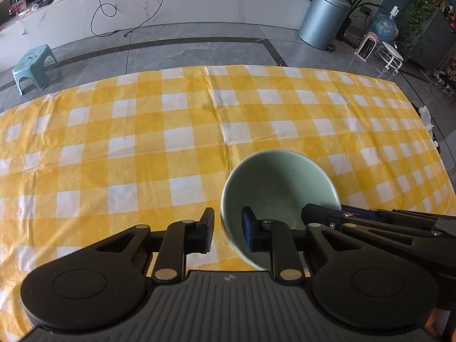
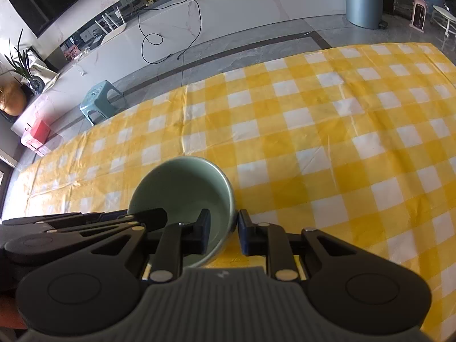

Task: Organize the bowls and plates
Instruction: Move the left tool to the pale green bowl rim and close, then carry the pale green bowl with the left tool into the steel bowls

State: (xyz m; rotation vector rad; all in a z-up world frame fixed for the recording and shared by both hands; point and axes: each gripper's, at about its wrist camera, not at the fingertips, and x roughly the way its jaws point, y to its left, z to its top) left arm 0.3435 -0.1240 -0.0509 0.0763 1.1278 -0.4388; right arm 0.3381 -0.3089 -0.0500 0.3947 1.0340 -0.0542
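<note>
Left tool (image 1: 228,229): jaws straddle the left wall of the green bowl (image 1: 279,188), one finger outside, one inside. A narrow gap shows between the outer finger and the bowl wall, so I can't tell if the pads are actually pressing; narrow but not confirmed clamped.

Right tool (image 2: 222,232): same setup on the bowl's (image 2: 182,191) right wall, one finger inside, the other outside against the rim. Gap looks closed here; reads as clenched on the wall.

Each tool shows up in the other's view: the right tool enters the left wrist view from the right at the bowl's right rim (image 1: 327,213), the left tool enters the right wrist view from the left (image 2: 114,222).

Bowl: single, pale green, empty inside, near edge of the tabletop, between the two tools. Can't tell whether its base rests on the cloth or is lifted.

Tabletop: covered by a yellow-and-white checked cloth (image 1: 171,131), creased, otherwise bare in both views.

Beyond the far edge: grey tiled floor (image 1: 199,48), small teal stool (image 1: 34,68) far left, grey pedal bin (image 1: 322,22) far right, black cable (image 1: 128,2) looped over a long white marble ledge (image 1: 199,0).
</note>
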